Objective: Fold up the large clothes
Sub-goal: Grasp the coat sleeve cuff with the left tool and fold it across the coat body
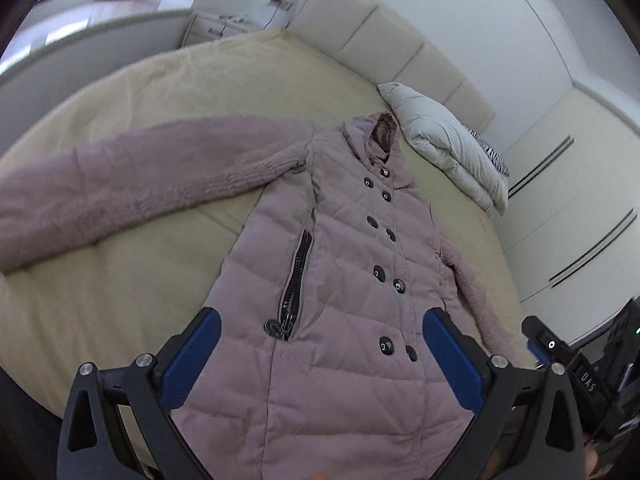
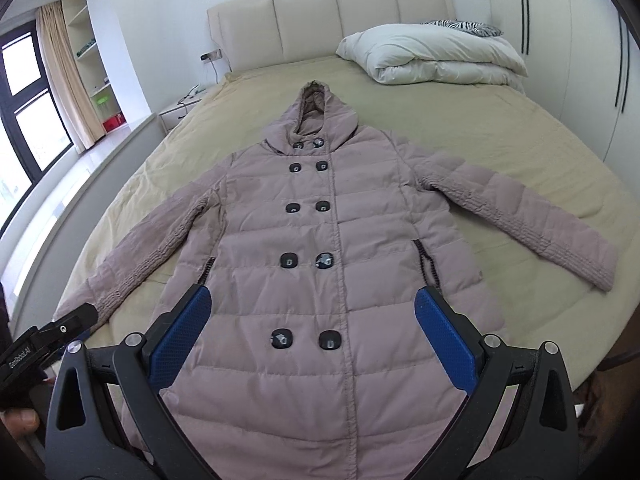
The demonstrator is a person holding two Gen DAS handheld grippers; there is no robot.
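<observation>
Between both grippers' wide-open, empty jaws, the coat lies flat on the bed.

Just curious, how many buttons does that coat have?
10 buttons show on the coat, in five pairs down its front, from under the hood toward the hem. More may hide below.

The bed has a beige sheet and a padded headboard. A pink hooded coat lies flat, front up, sleeves spread, hood twd the headboard. A folded white duvet lies just below the headboard.
</observation>
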